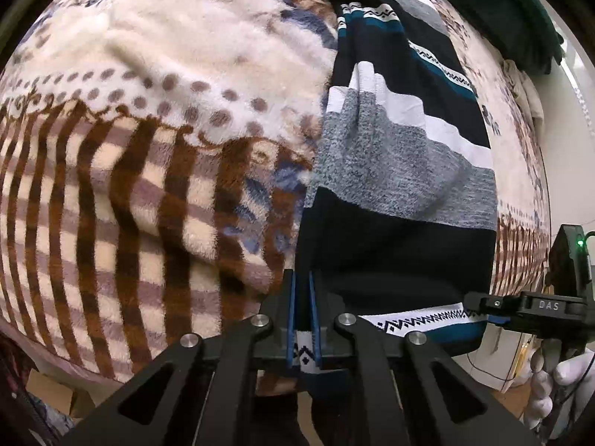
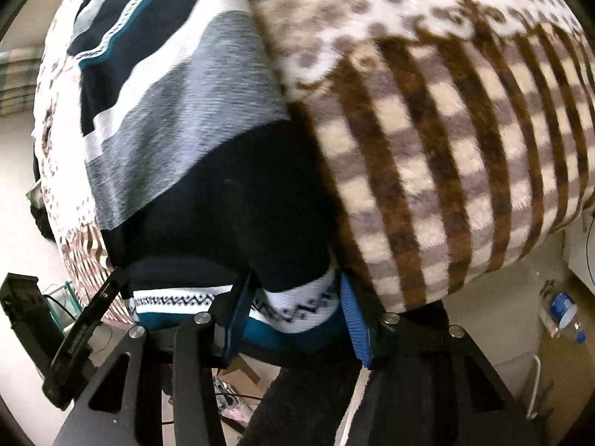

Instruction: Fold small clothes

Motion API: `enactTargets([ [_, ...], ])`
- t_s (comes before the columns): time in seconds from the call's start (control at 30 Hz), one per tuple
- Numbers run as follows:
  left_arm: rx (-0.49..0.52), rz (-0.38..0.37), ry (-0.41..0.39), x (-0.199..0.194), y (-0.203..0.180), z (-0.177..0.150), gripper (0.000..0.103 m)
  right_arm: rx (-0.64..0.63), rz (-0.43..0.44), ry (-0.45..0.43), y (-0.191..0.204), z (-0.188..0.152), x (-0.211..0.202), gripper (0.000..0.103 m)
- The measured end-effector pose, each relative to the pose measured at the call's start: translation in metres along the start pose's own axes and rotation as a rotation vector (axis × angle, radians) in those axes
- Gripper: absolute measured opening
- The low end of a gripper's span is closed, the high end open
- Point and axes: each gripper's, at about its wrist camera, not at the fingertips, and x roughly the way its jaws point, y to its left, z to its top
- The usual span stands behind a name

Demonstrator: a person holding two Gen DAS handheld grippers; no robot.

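Note:
A striped knit garment (image 1: 401, 171) in navy, grey, white and teal lies stretched out on a fleece blanket (image 1: 148, 141). Its near hem, with a white zigzag band (image 1: 424, 319), hangs over the bed's edge. My left gripper (image 1: 302, 282) is shut on the hem's left corner, with cloth pinched between the blue pads. In the right wrist view, my right gripper (image 2: 295, 282) stands with its jaws apart. The hem's other corner (image 2: 297, 308) sits loosely between its blue pads (image 2: 355, 319). Each gripper shows in the other's view: the right gripper (image 1: 479, 303) and the left gripper (image 2: 93, 308).
The blanket (image 2: 446, 130) is cream with brown stripes and dots and covers the whole bed. A dark green cloth (image 1: 520, 7) lies at the far end. A white-gloved hand (image 1: 557, 371) holds the right gripper. On the floor are a plastic bottle (image 2: 561, 316) and cardboard (image 1: 48, 390).

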Motion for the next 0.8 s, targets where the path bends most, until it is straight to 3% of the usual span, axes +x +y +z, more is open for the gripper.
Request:
enactTargets([
  [0.13, 0.002, -0.035, 0.015, -0.002, -0.004, 0.003, 0.007, 0.022, 0.019, 0.005, -0.006, -0.004, 0.008, 0.048],
  [0.17, -0.008, -0.04, 0.015, -0.006, -0.003, 0.004, 0.007, 0.01, 0.016, -0.006, -0.004, -0.007, 0.009, 0.041],
  [0.2, -0.026, -0.05, 0.009, -0.014, -0.003, 0.008, 0.008, -0.006, 0.014, -0.013, -0.002, -0.007, 0.007, 0.026],
  [0.23, -0.037, -0.059, -0.003, -0.022, -0.003, 0.013, 0.01, -0.039, -0.004, -0.017, 0.004, -0.011, 0.007, 0.022],
  [0.33, -0.052, -0.09, -0.055, -0.04, -0.007, 0.035, 0.021, -0.116, -0.047, -0.011, 0.018, -0.016, 0.002, 0.018],
  [0.4, -0.062, -0.109, -0.088, -0.042, -0.012, 0.053, 0.041, -0.138, -0.043, 0.004, 0.019, -0.018, 0.003, 0.017],
  [0.47, -0.068, -0.128, -0.094, -0.03, -0.02, 0.079, 0.053, -0.143, -0.037, 0.017, 0.019, -0.018, 0.006, 0.017],
  [0.6, -0.043, -0.129, -0.052, 0.011, -0.031, 0.122, 0.051, -0.113, -0.014, 0.028, 0.013, -0.013, 0.004, 0.018],
  [0.63, -0.028, -0.117, -0.06, 0.019, -0.035, 0.13, 0.046, -0.107, -0.011, 0.03, 0.009, -0.01, 0.002, 0.018],
  [0.67, -0.017, -0.1, -0.073, 0.022, -0.036, 0.133, 0.012, -0.094, -0.011, 0.03, 0.009, -0.01, 0.001, 0.018],
  [0.7, -0.008, -0.08, -0.07, 0.025, -0.035, 0.136, 0.007, -0.088, -0.012, 0.031, 0.01, -0.01, 0.002, 0.018],
  [0.8, 0.039, -0.021, -0.123, 0.016, -0.027, 0.133, 0.007, -0.07, -0.004, 0.03, 0.01, -0.009, 0.002, 0.018],
])
